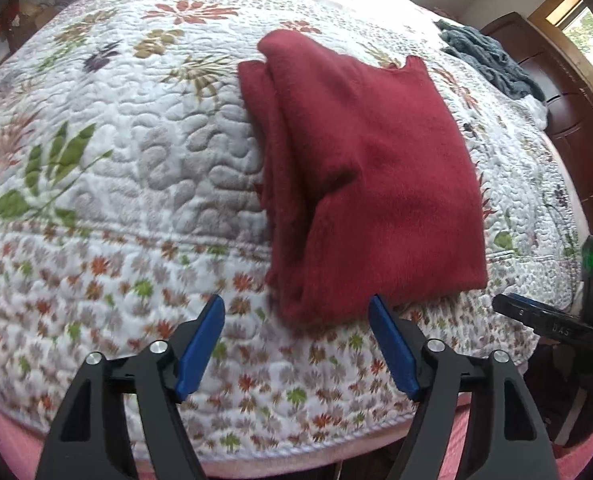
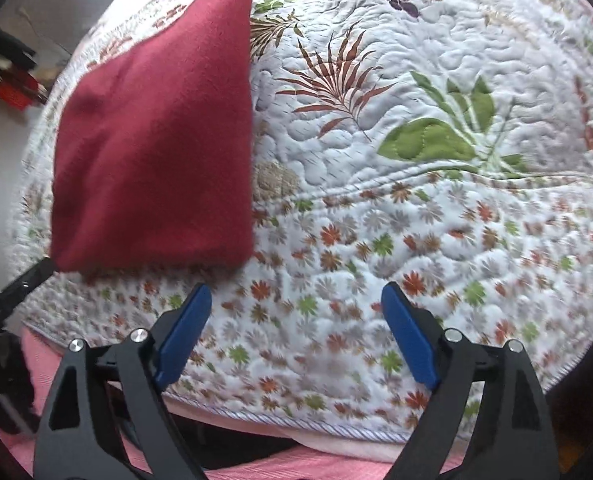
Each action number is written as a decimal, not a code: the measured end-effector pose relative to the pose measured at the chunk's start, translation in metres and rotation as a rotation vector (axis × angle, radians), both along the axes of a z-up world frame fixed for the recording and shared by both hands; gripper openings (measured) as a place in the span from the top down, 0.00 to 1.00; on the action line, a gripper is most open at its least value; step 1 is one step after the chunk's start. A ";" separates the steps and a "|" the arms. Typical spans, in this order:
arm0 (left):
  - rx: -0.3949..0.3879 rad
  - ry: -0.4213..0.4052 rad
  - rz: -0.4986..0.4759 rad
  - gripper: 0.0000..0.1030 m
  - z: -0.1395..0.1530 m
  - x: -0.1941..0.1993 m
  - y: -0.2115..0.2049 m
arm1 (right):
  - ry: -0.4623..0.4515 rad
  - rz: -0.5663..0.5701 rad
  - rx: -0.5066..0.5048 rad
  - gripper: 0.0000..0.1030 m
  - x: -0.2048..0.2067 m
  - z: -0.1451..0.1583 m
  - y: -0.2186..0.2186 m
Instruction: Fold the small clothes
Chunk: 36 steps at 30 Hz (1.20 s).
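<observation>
- Dark red knitted garment (image 1: 360, 176), folded into a thick rectangular bundle, lies on the white quilted bedspread with floral print (image 1: 116, 160), near the bedspread's front edge.
- We see stacked fold layers along the bundle's left side in the left wrist view; a ribbed hem shows at its far end in the right wrist view (image 2: 156, 132).
- We hold the left gripper (image 1: 296, 312) just before the bundle's near edge; its blue-padded jaws are spread wide and grip nothing.
- We hold the right gripper (image 2: 296, 300) over bare bedspread (image 2: 416, 240), to the right of the garment; its blue-padded jaws are likewise spread wide and empty.
- We cannot tell whether either gripper's fingertips touch the fabric below.
- A crumpled teal-grey cloth (image 1: 488, 56) lies at the far right of the bed, well apart from the red garment, beside a dark wooden headboard (image 1: 568, 92).
- A pink sheet (image 2: 256, 468) shows beneath the bedspread's front edge.
</observation>
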<state>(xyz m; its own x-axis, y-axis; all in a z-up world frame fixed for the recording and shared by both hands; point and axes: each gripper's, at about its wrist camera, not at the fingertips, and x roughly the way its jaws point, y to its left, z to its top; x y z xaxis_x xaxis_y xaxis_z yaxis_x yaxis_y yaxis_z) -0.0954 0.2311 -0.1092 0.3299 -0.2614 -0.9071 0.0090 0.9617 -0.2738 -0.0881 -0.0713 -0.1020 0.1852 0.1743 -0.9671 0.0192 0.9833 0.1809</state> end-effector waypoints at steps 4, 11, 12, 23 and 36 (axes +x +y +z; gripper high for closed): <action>0.057 -0.011 0.008 0.22 0.010 -0.006 -0.002 | -0.012 0.001 -0.023 0.13 -0.008 0.009 0.012; 0.142 -0.085 -0.006 0.13 0.041 -0.011 -0.009 | -0.063 0.010 -0.084 0.11 -0.020 0.045 0.033; 0.148 -0.099 -0.009 0.13 0.046 -0.011 -0.011 | -0.067 0.009 -0.093 0.09 -0.018 0.049 0.028; 0.147 -0.124 0.014 0.12 0.090 -0.010 -0.019 | -0.135 0.036 -0.185 0.07 -0.018 0.098 0.046; 0.197 -0.155 0.030 0.12 0.114 -0.031 -0.033 | -0.188 0.024 -0.204 0.06 -0.029 0.134 0.058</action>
